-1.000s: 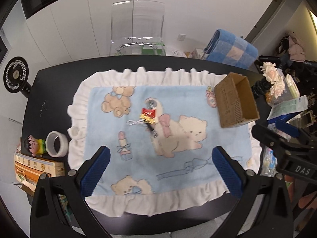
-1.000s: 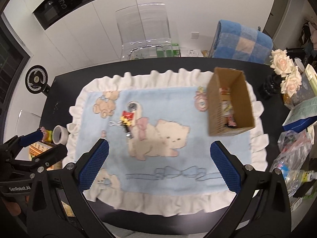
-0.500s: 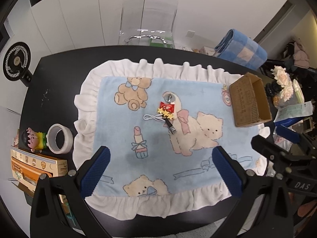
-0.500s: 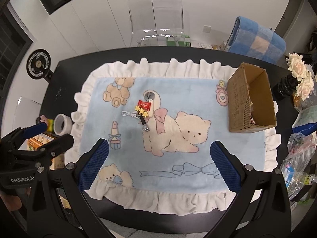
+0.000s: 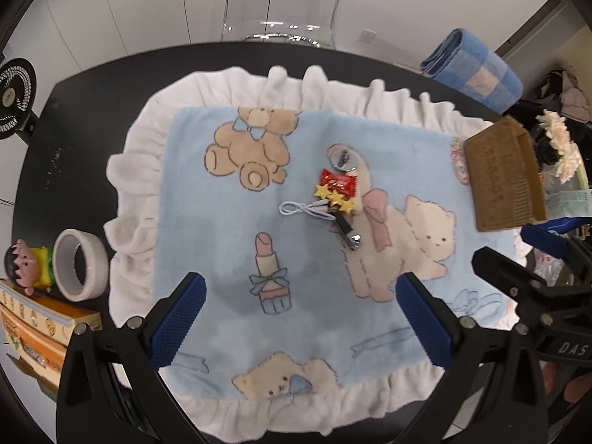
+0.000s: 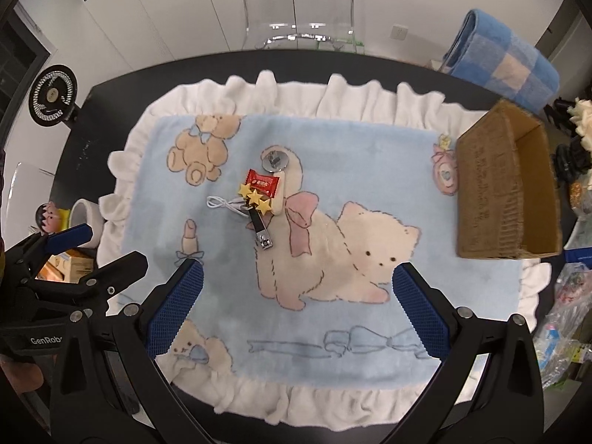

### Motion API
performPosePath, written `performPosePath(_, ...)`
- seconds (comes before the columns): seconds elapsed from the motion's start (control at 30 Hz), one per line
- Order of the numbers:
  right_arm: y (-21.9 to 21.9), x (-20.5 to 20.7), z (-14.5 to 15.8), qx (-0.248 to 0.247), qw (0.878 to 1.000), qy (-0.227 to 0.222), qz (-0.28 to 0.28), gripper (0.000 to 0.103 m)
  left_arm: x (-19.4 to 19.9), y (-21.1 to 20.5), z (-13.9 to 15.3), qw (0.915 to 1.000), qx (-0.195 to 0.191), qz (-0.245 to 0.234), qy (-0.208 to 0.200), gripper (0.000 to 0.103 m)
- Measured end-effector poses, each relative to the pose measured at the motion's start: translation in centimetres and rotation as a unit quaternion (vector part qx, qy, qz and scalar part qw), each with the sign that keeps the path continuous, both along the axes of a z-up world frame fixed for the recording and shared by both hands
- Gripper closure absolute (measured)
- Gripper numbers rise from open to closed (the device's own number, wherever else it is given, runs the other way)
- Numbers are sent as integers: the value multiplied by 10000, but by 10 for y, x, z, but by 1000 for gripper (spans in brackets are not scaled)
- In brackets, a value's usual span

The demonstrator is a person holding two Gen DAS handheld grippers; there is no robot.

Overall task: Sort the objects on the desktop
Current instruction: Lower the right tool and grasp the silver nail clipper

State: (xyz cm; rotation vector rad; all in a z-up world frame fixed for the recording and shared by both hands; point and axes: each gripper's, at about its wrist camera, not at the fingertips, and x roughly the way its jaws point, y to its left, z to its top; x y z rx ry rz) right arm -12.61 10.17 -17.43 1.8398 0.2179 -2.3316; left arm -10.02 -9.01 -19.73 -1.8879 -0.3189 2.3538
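Hovering both my grippers, left and right, spread wide and empty, I see unsorted clutter at twelve o'clock: red snack packet, black nail clipper; woven brown basket at two o'clock.

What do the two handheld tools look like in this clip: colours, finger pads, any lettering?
Both are matte black plastic frames with silver screws. The left tool and right tool each have two fingers faced with blue, cross-hatched pads. White lettering shows on the bodies: "GenRob" on the left one, "DAS" on the right.
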Motion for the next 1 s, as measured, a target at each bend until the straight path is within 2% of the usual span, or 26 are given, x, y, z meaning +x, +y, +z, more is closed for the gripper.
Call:
performPosePath(0.27,-13,-18,-67,4,9995,-277,169,0,-18,-10,-66,9999,-2,-69,-111,1)
performPosePath(0.37,-21,-22,-85,42,9990,-338,299,0,-21,-13,-85,9998,-32,-106,-178,1)
performPosePath(0.57,-31,-29,-128,45,9978,-486,455,2,-20,-31,-113,9994,-170,155,-277,1)
performPosePath(0.63,-32,-31,-139,118,9974,-535,472,11,-19,-36,-119,9991,-130,235,-336,1)
performPosePath(0.77,-38,-33,-152,245,9959,-601,629,23,-15,-41,-132,9983,-91,333,-470,1)
performPosePath(0.83,-42,-32,-157,288,9950,-645,707,36,-13,-40,-136,9981,-87,338,-514,1)
performPosePath(0.97,-47,-30,-160,282,9945,-676,750,50,-13,-40,-134,9981,-58,357,-500,1)
performPosePath(1.0,-49,-30,-160,267,9944,-677,761,57,-13,-40,-134,9981,-37,360,-493,1)
